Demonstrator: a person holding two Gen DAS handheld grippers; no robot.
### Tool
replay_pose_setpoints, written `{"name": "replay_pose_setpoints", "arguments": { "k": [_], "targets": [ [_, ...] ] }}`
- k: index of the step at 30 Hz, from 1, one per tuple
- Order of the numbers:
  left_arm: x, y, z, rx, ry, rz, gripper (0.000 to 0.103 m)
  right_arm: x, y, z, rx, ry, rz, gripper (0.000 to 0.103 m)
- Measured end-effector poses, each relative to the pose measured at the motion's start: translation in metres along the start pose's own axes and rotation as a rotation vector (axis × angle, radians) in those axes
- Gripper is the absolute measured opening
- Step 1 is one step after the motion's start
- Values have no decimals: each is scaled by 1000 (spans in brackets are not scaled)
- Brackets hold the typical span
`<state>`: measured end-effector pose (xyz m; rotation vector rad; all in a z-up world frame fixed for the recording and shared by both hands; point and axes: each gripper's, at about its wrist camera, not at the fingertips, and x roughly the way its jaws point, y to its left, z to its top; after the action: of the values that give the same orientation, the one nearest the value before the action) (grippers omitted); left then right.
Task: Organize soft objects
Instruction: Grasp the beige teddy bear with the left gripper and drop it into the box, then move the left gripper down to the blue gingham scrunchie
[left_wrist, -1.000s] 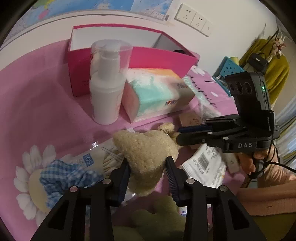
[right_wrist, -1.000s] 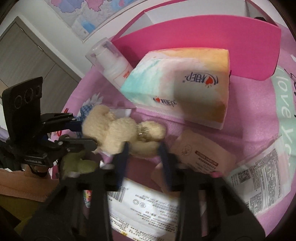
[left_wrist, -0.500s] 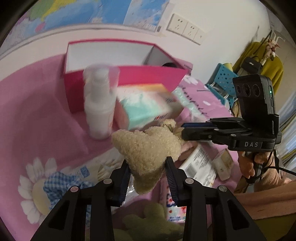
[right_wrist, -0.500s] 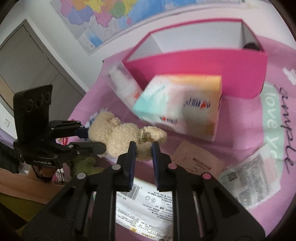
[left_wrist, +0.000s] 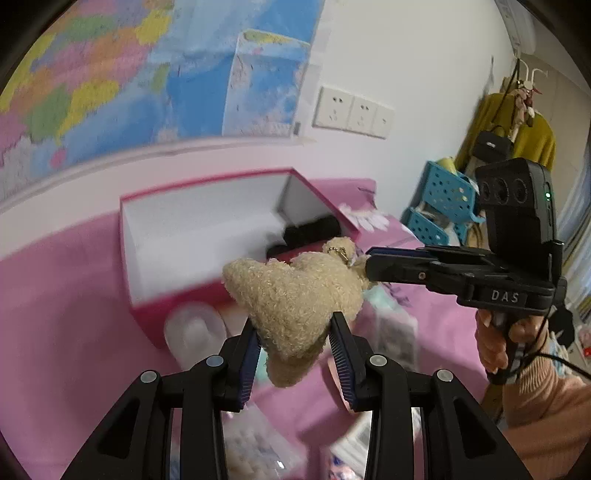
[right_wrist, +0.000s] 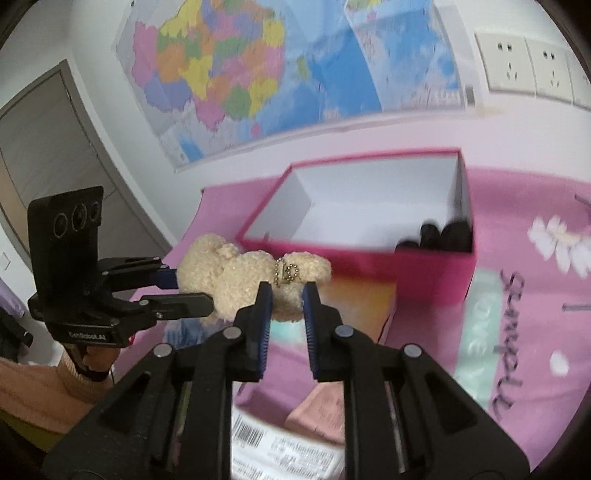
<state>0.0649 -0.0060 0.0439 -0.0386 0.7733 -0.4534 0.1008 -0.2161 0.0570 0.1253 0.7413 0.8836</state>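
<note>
Both pairs of fingers are clamped on one plush bear (left_wrist: 295, 299): the left gripper (left_wrist: 295, 343) pinches its lower end, the right gripper (right_wrist: 287, 306) pinches the end with the small ball chain (right_wrist: 286, 273). Held between them, the bear hangs above the pink table (right_wrist: 517, 221), in front of an open pink box (right_wrist: 369, 206). A tissue pack (right_wrist: 354, 302) lies below.

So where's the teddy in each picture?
Left wrist view: the teddy is in the middle, pinched by the left gripper, with the right gripper coming in from the right.
Right wrist view: the teddy is left of the middle, low down.
Shared landmark: the pink box behind it.
</note>
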Motion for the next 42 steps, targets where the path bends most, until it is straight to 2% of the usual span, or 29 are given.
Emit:
{"name": "replay_pose_setpoints", "arguments": {
  "k": [5,11,20,25,28,31,34,38,42],
  "targets": [
    [17,11,32,-12,-8,45,37,14,-14,27,14,-30,-24,19],
    [43,34,52,-48,27,121,37,46,-30,48,44,-13,-47,19],
    [79,60,57,-87,110,195,37,96,-49,52,94,67,-95,19],
    [83,74,55,-134,125,218,43,116,-55,48,110,116,-145,23],
    [73,79,51,-146,99,248,46,113,-56,45,128,118,-156,23],
    [51,83,43,-151,51,259,46,97,-51,41,128,91,-127,23],
    [24,86,28,-159,1,249,46,72,-37,34,106,60,-73,24],
    [-12,87,0,-177,-45,230,50,44,-10,17,47,40,5,31],
    [-37,86,-34,-186,-52,227,52,37,25,-4,-24,93,111,33]
  ]
}}
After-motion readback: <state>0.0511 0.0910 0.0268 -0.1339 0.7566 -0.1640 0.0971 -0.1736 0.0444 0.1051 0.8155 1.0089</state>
